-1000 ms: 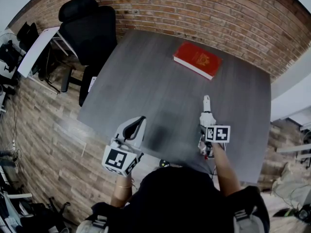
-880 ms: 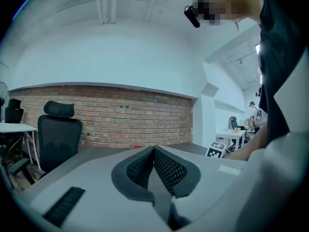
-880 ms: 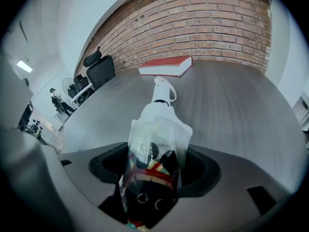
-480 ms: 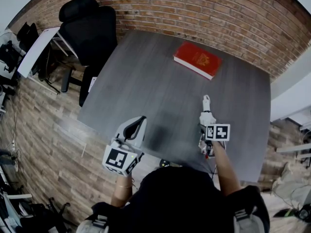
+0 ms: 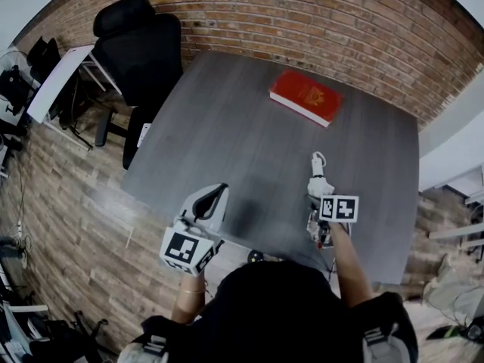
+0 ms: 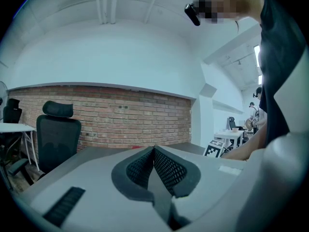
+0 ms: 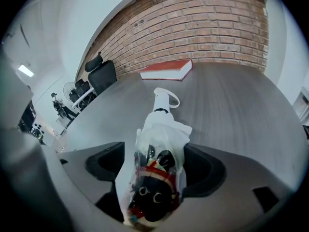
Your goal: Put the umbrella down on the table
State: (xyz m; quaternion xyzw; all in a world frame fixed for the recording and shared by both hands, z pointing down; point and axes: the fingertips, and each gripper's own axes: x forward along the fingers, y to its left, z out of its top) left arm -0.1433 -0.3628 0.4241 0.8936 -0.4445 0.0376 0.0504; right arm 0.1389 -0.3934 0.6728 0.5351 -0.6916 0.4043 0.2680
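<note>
A folded umbrella [image 5: 318, 178] in a clear sleeve, white with a black and red print, lies along the grey table [image 5: 242, 127], its white handle and loop pointing away from me. In the right gripper view the umbrella [image 7: 159, 144] runs between the jaws of my right gripper [image 7: 157, 164]. These jaws have just been opening, and a gap shows beside the left pad. In the head view the right gripper [image 5: 318, 195] points steeply down over the near end of the umbrella. My left gripper [image 5: 211, 200] hovers at the table's near left edge, its jaws [image 6: 154, 154] shut on nothing.
A red book [image 5: 306, 94] lies at the far side of the table, beyond the umbrella's handle. A black office chair [image 5: 140, 44] stands at the far left corner, with a white desk [image 5: 57, 78] beside it. A brick wall runs behind the table.
The umbrella's handle end has shifted slightly in the head view. Both grippers have stayed almost where they were.
</note>
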